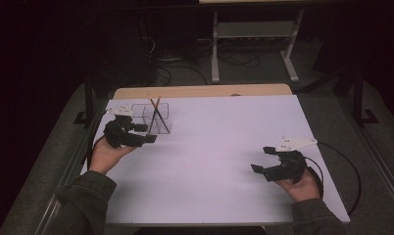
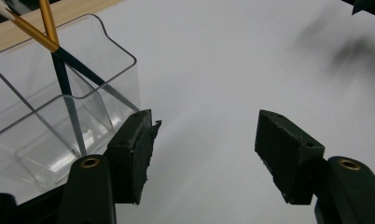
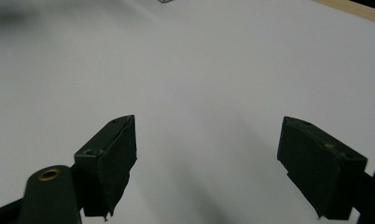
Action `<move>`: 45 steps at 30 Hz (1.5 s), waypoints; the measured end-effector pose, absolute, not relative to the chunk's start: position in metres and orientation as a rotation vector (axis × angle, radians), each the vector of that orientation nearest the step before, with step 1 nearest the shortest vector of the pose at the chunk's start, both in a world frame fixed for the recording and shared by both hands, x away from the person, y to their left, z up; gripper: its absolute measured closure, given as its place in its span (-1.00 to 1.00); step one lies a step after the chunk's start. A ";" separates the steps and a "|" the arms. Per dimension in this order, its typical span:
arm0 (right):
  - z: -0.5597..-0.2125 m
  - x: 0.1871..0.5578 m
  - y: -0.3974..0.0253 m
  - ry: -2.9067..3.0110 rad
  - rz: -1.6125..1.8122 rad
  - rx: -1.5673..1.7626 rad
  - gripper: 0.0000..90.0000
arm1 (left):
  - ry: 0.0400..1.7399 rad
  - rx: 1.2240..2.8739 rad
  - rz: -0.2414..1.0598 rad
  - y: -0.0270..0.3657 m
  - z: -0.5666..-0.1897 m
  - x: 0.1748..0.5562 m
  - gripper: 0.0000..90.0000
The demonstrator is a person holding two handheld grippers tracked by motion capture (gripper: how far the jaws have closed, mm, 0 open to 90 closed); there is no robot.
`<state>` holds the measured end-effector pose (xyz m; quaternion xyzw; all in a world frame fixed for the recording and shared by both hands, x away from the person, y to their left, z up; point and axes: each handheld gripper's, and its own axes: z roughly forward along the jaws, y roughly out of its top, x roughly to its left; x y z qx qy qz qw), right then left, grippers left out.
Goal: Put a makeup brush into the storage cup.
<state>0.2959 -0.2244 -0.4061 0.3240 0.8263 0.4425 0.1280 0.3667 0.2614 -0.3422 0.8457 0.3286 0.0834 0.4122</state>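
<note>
The left gripper (image 1: 145,134) has its jaws spread wide with nothing between them; one jaw sits just beside the clear plastic holder (image 2: 59,121), and whether it touches the wall cannot be told. That holder stands near the worktop's far left corner, with two pencils (image 1: 155,113) leaning crossed inside it. The right gripper (image 1: 263,159), well apart near the right edge, is also spread wide and empty above the bare white worktop (image 1: 219,142).
</note>
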 end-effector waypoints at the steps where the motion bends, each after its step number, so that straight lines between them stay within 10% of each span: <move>1: -0.406 0.296 -0.225 2.402 1.287 0.944 -0.59 | 0.823 2.122 0.212 0.262 -0.342 0.365 -0.24; 45: -0.407 0.296 -0.226 2.389 1.266 0.957 -0.59 | 0.739 2.112 0.222 0.257 -0.367 0.309 -0.46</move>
